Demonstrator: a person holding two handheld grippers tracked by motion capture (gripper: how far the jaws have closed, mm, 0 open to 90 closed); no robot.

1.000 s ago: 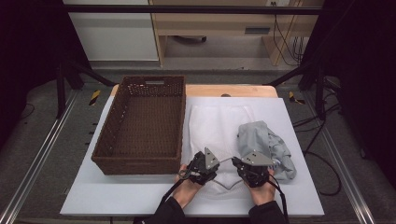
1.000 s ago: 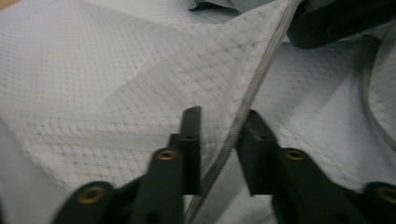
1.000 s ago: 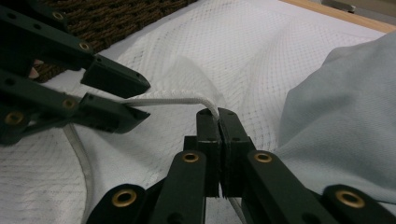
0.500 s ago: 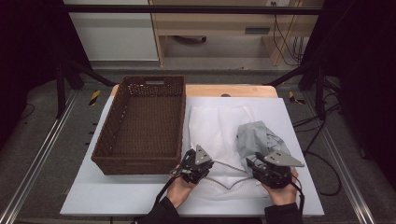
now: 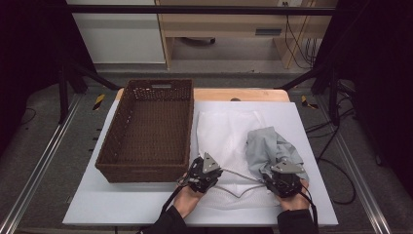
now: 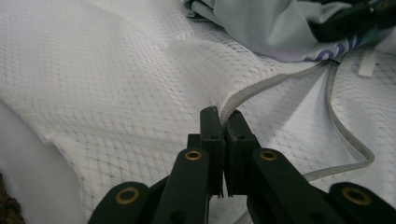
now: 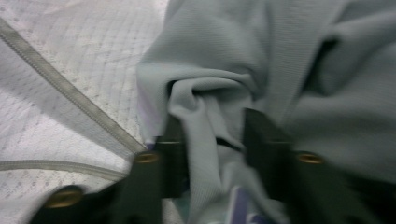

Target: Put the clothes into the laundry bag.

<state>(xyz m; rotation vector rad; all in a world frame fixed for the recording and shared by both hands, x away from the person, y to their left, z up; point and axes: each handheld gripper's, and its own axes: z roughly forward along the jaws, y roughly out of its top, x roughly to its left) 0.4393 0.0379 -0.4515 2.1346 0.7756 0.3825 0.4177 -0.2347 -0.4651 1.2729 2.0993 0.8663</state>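
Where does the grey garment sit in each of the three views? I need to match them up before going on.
High view: grey garment lies crumpled on the white mesh bag, right of centre, just above the right gripper.
Left gripper view: top right corner.
Right gripper view: centre and right, bunched between the jaws.
Shared landmark: the bag's grey zipper edge.

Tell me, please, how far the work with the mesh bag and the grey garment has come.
Done: the left tool is shut on the zipper edge of the white mesh bag. In hand: the right tool has just been closing around a fold of the grey garment. Left: the garment still lies on top of the bag; the wicker basket holds nothing.
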